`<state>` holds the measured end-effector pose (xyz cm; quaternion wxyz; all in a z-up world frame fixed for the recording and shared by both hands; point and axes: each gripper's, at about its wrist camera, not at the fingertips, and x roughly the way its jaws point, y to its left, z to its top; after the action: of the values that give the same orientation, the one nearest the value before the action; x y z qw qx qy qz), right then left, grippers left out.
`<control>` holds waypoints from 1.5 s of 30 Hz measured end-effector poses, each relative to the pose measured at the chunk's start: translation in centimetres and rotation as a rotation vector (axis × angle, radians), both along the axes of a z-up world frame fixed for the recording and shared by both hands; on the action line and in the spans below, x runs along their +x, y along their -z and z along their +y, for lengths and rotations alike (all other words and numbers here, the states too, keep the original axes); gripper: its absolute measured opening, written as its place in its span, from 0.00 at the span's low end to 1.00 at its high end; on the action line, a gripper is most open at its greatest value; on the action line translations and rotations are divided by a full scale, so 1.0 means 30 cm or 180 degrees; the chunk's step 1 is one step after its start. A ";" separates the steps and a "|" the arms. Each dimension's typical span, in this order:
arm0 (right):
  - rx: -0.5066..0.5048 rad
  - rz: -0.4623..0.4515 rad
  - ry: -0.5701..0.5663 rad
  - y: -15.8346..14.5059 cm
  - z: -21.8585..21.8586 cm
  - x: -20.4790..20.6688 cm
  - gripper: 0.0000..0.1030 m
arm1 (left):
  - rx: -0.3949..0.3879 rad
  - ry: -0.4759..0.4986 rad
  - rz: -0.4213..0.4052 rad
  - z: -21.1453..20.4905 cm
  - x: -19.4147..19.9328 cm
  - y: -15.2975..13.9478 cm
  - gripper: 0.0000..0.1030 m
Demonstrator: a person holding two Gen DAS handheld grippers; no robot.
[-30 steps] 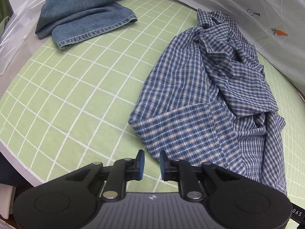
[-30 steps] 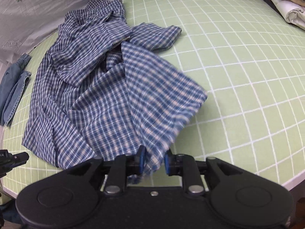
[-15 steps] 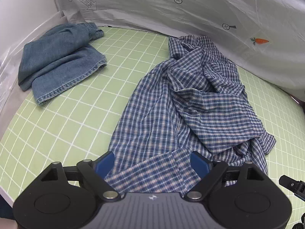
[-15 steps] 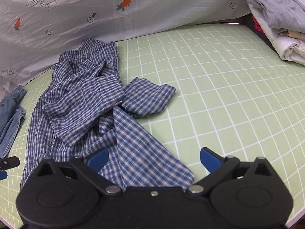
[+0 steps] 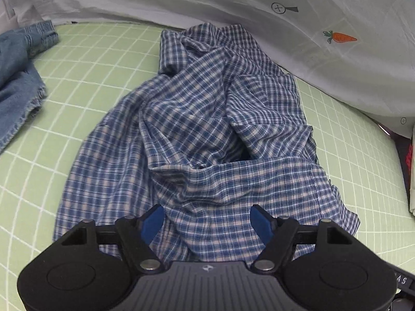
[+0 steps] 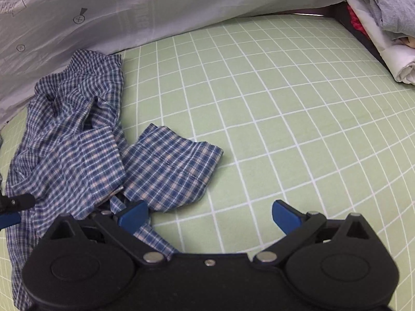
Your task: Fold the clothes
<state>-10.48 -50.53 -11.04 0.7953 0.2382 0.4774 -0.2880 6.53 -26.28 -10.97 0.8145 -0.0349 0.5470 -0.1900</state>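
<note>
- Spreading wide: left tongs, blue pads apart above crumpled checked shirt, gripping nothing.
- Gaping equally wide: right tongs, hanging over bare green gridded bench, shirt lying just left.
- Resting folded at far left, partly cut off: denim jeans.
- Piling at right edge: grey and white laundry.
- Draping behind: carrot-printed sheet.
</note>
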 end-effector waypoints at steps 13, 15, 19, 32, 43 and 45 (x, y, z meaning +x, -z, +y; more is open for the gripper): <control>-0.0129 0.0173 -0.0229 0.007 0.061 0.043 1.00 | -0.0101 -0.0255 -0.0361 0.178 0.054 -0.093 0.02; -0.0133 0.0174 -0.0293 0.003 0.080 0.048 1.00 | 0.0030 -0.0484 -0.0542 0.296 0.069 -0.135 0.02; -0.0172 0.0203 -0.0441 0.003 0.127 0.063 1.00 | 0.0479 -0.1296 -0.0881 0.558 0.143 -0.194 0.02; -0.0468 0.0128 -0.0720 0.010 0.158 0.213 0.89 | 0.0475 -0.1571 -0.0618 0.598 0.097 -0.107 0.55; -0.0061 -0.0275 -0.0839 0.022 0.074 0.212 0.10 | 0.0307 -0.0924 -0.0292 0.295 -0.009 -0.033 0.56; 0.0038 -0.0412 -0.0709 0.003 0.012 0.171 0.10 | 0.0336 -0.0849 -0.0276 0.266 -0.011 -0.031 0.56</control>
<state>-5.37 -50.16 -11.13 0.8501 0.2065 0.4502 -0.1791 6.21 -18.31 -10.03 0.8561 -0.0561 0.5111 -0.0524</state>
